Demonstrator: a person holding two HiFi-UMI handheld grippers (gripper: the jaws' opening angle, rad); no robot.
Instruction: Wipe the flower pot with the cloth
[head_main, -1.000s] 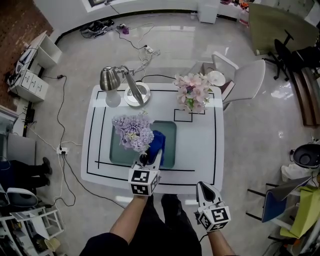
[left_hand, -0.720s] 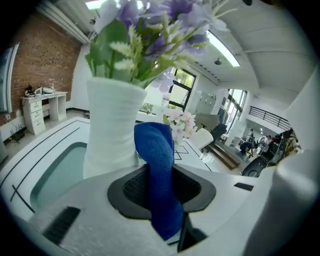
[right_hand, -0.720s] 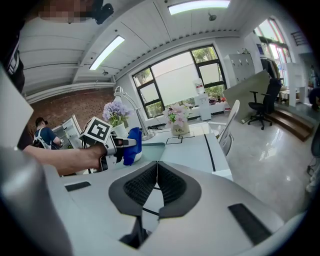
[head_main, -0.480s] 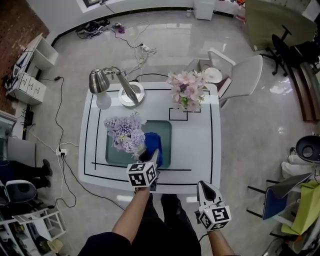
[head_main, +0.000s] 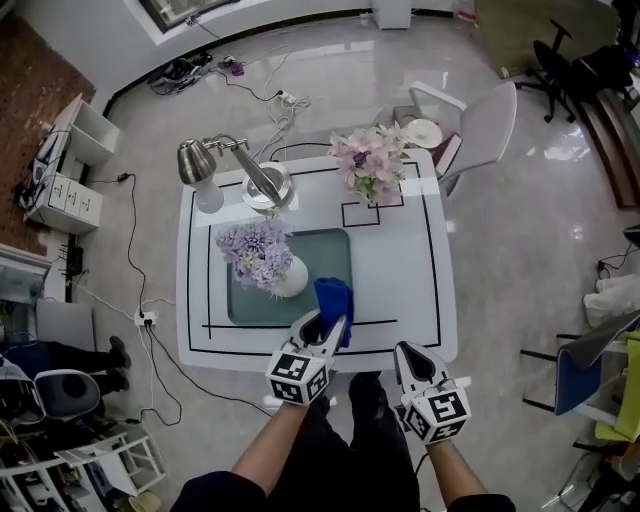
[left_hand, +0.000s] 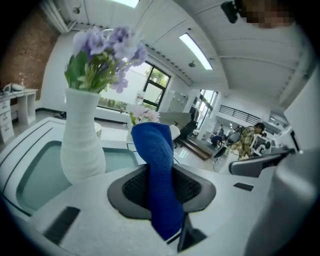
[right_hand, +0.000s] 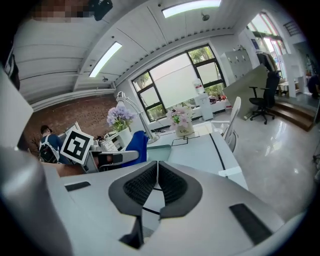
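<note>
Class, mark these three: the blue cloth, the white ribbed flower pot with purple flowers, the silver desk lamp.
Blue cloth (left_hand: 157, 170): left gripper view, its hanging middle.
White ribbed flower pot (left_hand: 80, 145): left gripper view, its body.
Silver desk lamp (head_main: 197, 160): head view, its shade.

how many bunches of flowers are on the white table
2. A white ribbed vase of purple flowers stands on the teal mat, left of the blue cloth. A pot of pink flowers stands near the far edge, right of the silver lamp.

Left tongs (head_main: 326, 322) pulled cloth (head_main: 335, 296) off the flower pot (head_main: 291, 279)
</note>
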